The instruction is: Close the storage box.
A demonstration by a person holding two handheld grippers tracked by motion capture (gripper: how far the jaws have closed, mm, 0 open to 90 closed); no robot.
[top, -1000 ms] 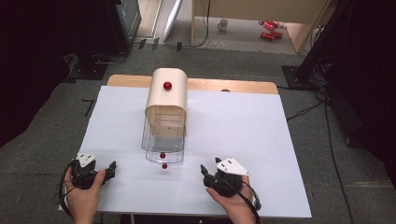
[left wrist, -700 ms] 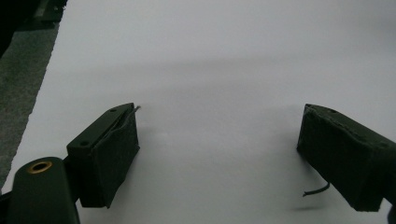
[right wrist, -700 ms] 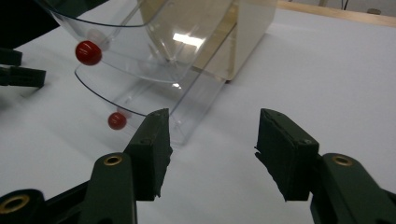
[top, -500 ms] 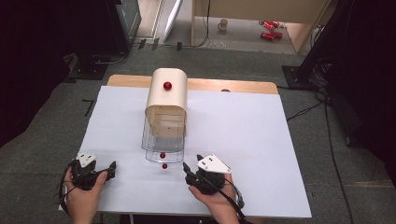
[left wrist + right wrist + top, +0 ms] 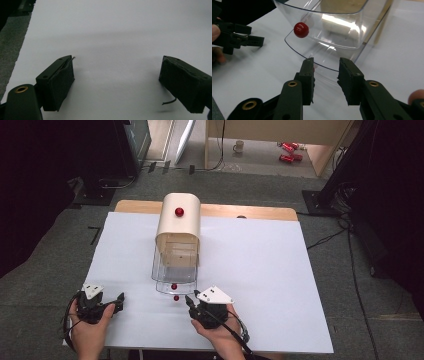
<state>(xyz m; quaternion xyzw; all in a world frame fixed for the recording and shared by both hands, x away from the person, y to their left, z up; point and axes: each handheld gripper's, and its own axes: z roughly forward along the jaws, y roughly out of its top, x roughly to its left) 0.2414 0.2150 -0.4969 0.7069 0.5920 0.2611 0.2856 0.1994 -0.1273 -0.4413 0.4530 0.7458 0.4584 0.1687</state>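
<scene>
A cream box (image 5: 178, 222) with a red knob (image 5: 179, 212) on its rounded top stands mid-table. Two clear drawers (image 5: 174, 272) stick out of its front, each with a small red knob (image 5: 173, 286) (image 5: 301, 29). My right gripper (image 5: 190, 300) (image 5: 325, 71) sits at the lower drawer's front lip (image 5: 312, 56). Its jaws have just been closing and still stand apart. The lower knob (image 5: 176, 298) peeks out beside the left finger (image 5: 308, 72), and I see no pad pressing on it. My left gripper (image 5: 118, 299) (image 5: 117, 80) rests wide open over the white table cover, holding nothing.
The white cover (image 5: 275, 270) spreads over a wooden table (image 5: 240, 211). In the right gripper view the other hand and its gripper (image 5: 242, 37) lie to the left. On the floor beyond stand a mug (image 5: 239, 146) and red cans (image 5: 287, 151); dark equipment stands to both sides.
My right gripper has slid left across the table to the front of the clear drawers, and its jaws have narrowed. The left hand has stayed where it was.
</scene>
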